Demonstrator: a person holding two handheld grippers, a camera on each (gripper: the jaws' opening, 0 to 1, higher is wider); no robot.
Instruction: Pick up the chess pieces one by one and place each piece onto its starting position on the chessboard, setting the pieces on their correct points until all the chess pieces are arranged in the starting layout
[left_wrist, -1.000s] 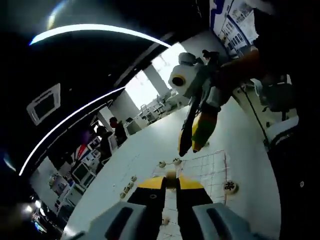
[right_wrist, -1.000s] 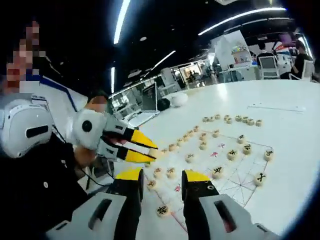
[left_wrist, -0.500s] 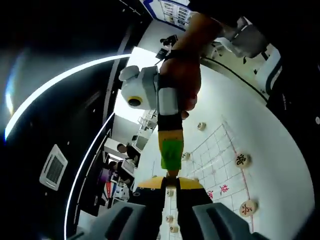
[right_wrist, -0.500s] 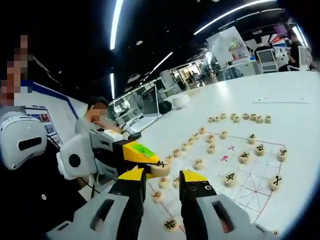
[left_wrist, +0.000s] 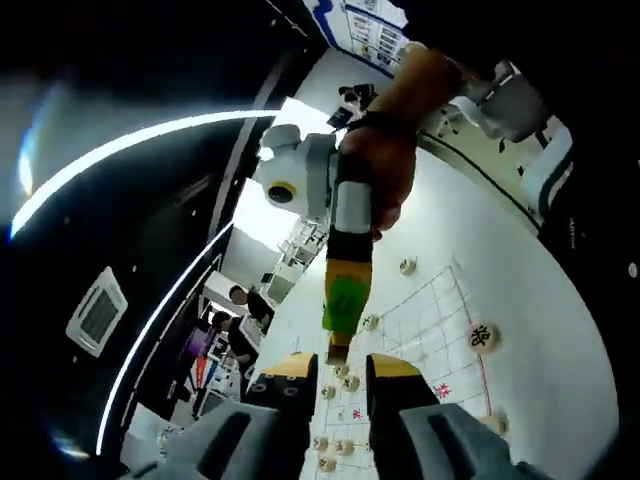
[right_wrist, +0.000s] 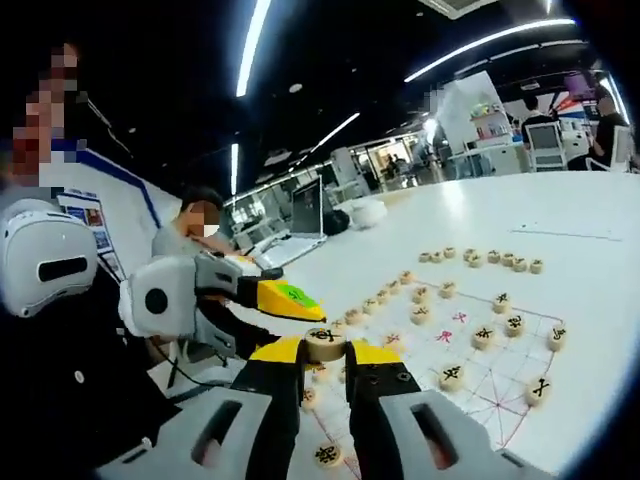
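Right gripper view: right claw (right_wrist: 325, 352) clenched on a piece (right_wrist: 325, 343), lifted over the board (right_wrist: 500, 365) for placing; left claw (right_wrist: 300, 303) beside it, state unclear.

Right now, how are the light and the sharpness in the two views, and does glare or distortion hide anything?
Left gripper view: dim, ceiling light strips smeared into bright arcs, window blown out, board lines bent by the fisheye. Right gripper view: brighter and sharper, marks on the chess pieces readable, white table evenly lit, only mild glare.
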